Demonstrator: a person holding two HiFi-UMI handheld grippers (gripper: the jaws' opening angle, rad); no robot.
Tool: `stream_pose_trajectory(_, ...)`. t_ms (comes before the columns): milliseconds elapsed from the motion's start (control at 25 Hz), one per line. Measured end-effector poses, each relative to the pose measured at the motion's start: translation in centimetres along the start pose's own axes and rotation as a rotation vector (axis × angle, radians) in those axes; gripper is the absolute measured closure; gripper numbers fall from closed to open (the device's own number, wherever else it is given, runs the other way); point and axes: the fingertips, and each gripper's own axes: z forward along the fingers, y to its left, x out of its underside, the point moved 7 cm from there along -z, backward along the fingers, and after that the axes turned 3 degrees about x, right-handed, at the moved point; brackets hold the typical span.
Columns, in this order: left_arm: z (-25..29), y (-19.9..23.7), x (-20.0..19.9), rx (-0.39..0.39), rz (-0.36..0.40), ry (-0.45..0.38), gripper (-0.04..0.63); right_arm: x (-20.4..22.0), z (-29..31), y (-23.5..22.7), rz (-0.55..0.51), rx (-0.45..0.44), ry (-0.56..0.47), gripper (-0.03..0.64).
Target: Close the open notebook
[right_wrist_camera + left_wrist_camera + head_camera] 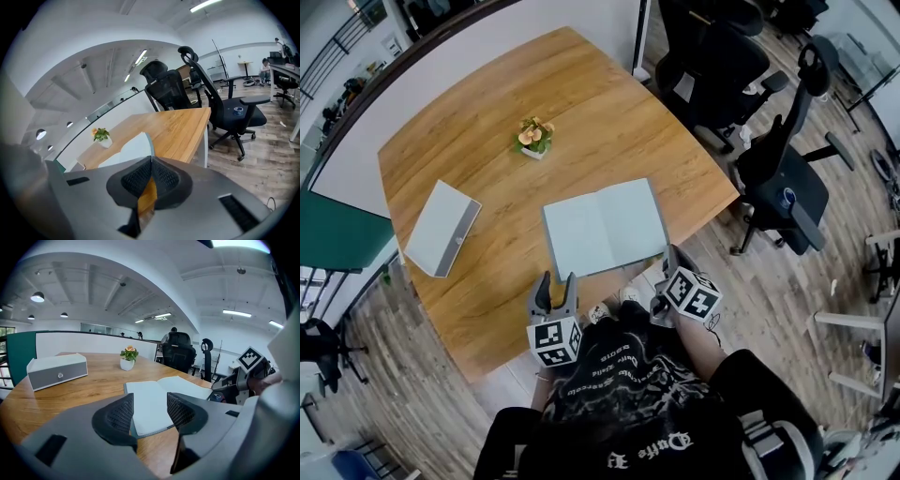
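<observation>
My right gripper (pixel 150 164) jaws clench the pale grey-blue paper notebook (pixel 605 228) edge; left gripper (pixel 150 401) jaws released. Next, I judge, fold leftward.

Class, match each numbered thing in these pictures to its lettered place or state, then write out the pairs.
1. open notebook
2. potted flowers
3. left gripper
4. right gripper

A. jaws apart, holding nothing
B. stands on the table beyond the notebook
C. jaws shut on the notebook's right edge
D. lies with its pages up near the table's near edge

Pairs: 1-D, 2-B, 3-A, 4-C
</observation>
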Motion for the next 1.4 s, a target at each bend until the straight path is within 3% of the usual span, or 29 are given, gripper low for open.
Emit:
stream_pose_trajectory(200,0.1,-0.6,-0.1,0.022,0.013,0.000,0.354,-0.5,-1.0,1.3,-0.036,-0.055,-0.039,0.604)
stream_pose_trajectory(400,0.1,-1.0,0.1,0.036,0.014,0.005,0.354,-0.8,-2.2,3.1,-0.165,-0.098,-0.077,0.605)
stream_pose_trajectory(600,0.1,-1.4,-0.1,0.057,0.018,-0.003,0.407,-1.2,-2.5,4.9,-0.216,-0.205,-0.091,0.604)
stream_pose_trajectory(1040,-0.8,-1.4,-0.1,0.076,0.005,-0.039,0.408,-0.9,-3.9,8.7,-0.355,-0.394,-0.104,0.604)
stream_pose_trajectory(1400,-1.4,-0.8,0.0,0.026,-0.022,-0.053,0.414,-0.3,-4.5,10.7,-0.446,-0.487,-0.099,0.604)
